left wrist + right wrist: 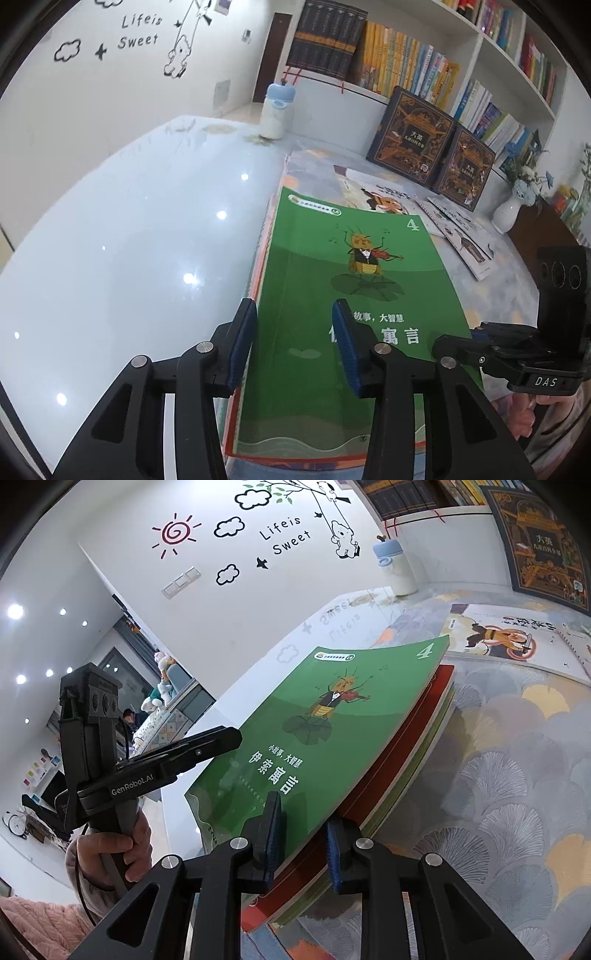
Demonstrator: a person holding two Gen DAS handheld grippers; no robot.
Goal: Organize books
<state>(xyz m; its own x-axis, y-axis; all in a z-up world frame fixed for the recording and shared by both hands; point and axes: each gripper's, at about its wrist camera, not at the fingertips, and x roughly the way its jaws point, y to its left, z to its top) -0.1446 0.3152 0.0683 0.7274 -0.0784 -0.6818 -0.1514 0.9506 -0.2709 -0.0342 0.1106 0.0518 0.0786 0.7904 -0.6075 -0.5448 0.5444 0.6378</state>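
Observation:
A green picture book (pixel 332 258) marked 4 tops a thin stack of books (pixel 406 738) with red and green edges, lying on a patterned mat. My left gripper (pixel 294 302) straddles the stack's near left corner. One pad stands beside the spine edge, the other over the green cover, with a clear gap between them, so it is open. In the right wrist view my right gripper (pixel 303 808) has its jaws narrow at the near right corner. One pad sits on the green book (pixel 332 709) and the other against the lower red edge, shut on the stack.
A blue-capped bottle (pixel 275 110) stands at the back of the glossy white table (pixel 129 240). Two dark ornate volumes (pixel 410 136) lean on the bookshelf (pixel 406 62). A cartoon book (pixel 384 195), flat booklets (pixel 461 236) and a white vase (pixel 506 214) lie beyond.

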